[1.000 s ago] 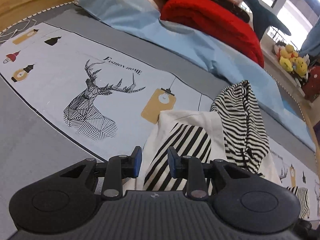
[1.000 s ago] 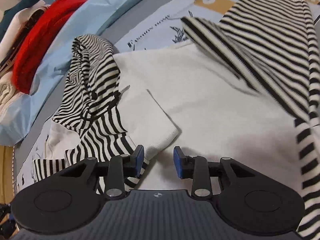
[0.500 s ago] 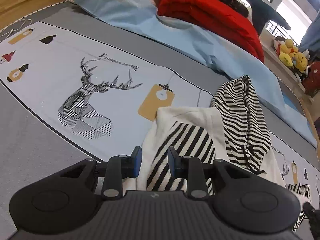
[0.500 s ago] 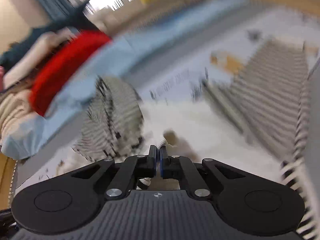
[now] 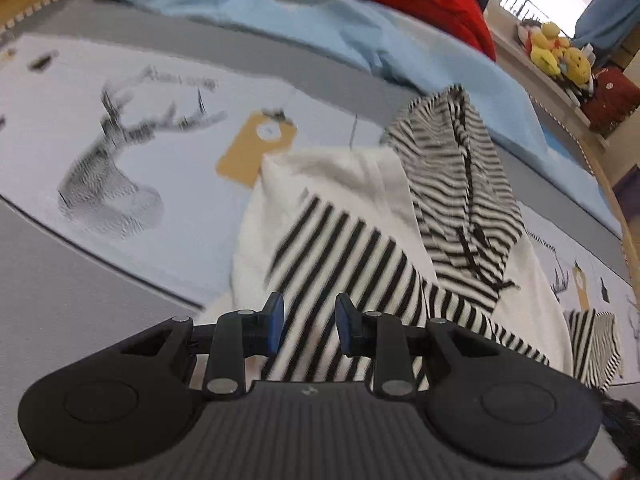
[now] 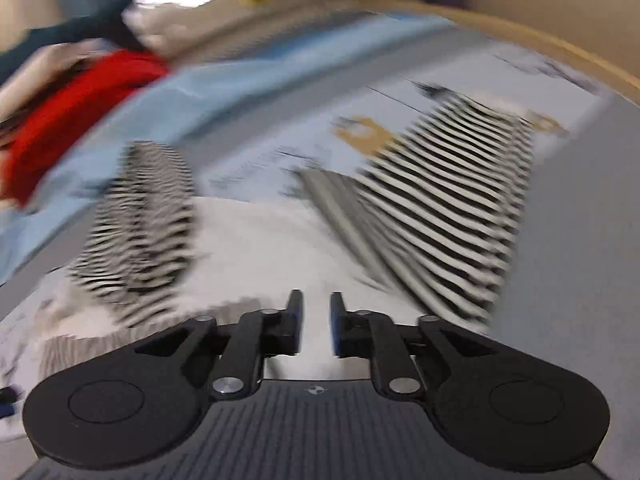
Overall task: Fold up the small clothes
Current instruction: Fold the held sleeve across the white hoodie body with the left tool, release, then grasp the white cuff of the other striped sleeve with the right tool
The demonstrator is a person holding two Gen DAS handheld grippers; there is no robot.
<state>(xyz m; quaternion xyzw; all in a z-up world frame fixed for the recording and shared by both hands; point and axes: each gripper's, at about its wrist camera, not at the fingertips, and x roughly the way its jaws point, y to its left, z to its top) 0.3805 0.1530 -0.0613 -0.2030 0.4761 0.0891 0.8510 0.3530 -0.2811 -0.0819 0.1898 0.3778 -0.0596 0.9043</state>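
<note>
Halfway at best, I'd say. Starting on the left side: the left hand-held gripper (image 5: 307, 322) is hovering with its jaws moderately apart and nothing between them, and the striped sleeve (image 5: 340, 264) is lying folded across the white body (image 5: 340, 176) just ahead of its fingertips. So that sleeve is looking done. Ahead and to the right of that gripper, the striped hood (image 5: 460, 200) is bunching up on the shirt's far end, not flattened yet. Farther right, a striped cuff (image 5: 592, 344) is poking out past the white edge.

Over in the right view everything is smearing with motion blur. The right hand-held gripper (image 6: 316, 322) is showing a narrow gap between its jaws and isn't holding anything I can make out. The hoodie (image 6: 260, 256) is sitting straight ahead of it on the printed mat (image 6: 248, 160).

Long axis seems to be running away from the left gripper, hood end pointing off toward the blue sheet (image 5: 400, 40). My guess is the hood tuck and the final body fold are what's left.
</note>
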